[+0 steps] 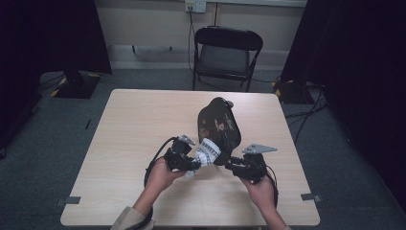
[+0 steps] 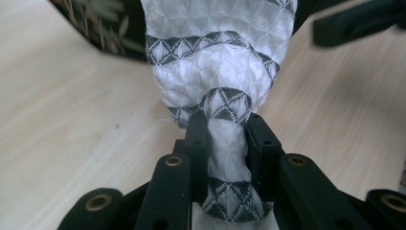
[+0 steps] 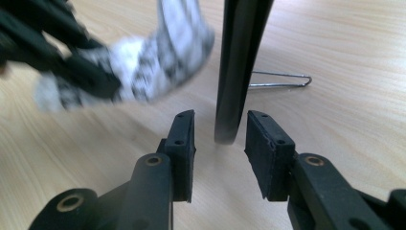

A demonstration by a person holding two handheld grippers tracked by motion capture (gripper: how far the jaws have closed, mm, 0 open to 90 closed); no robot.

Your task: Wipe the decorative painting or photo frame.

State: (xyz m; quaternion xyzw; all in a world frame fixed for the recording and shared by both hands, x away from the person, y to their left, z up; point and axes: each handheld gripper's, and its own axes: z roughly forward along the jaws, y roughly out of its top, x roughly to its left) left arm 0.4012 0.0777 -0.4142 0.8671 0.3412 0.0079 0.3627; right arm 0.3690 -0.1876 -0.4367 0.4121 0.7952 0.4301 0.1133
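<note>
L tool (image 2: 226, 139) clamped on white/grey patterned cloth (image 2: 218, 72), which I see coming out of dark floral bag (image 1: 219, 125) mid tabletop (image 1: 134, 129). R tool (image 3: 220, 143) open, bag's dark edge (image 3: 237, 67) between pads, not pinched. Metal clip (image 3: 280, 80) lies beyond

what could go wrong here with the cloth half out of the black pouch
1. The right gripper stands open around the black pouch edge without pressing it, so the pouch may lift or slide along as the cloth is drawn out.
2. The left gripper pinches only a bunched end of the white patterned cloth; a tug could slip it from the pads.
3. A thin wire clip lies on the table just behind the pouch and could get dragged.
</note>
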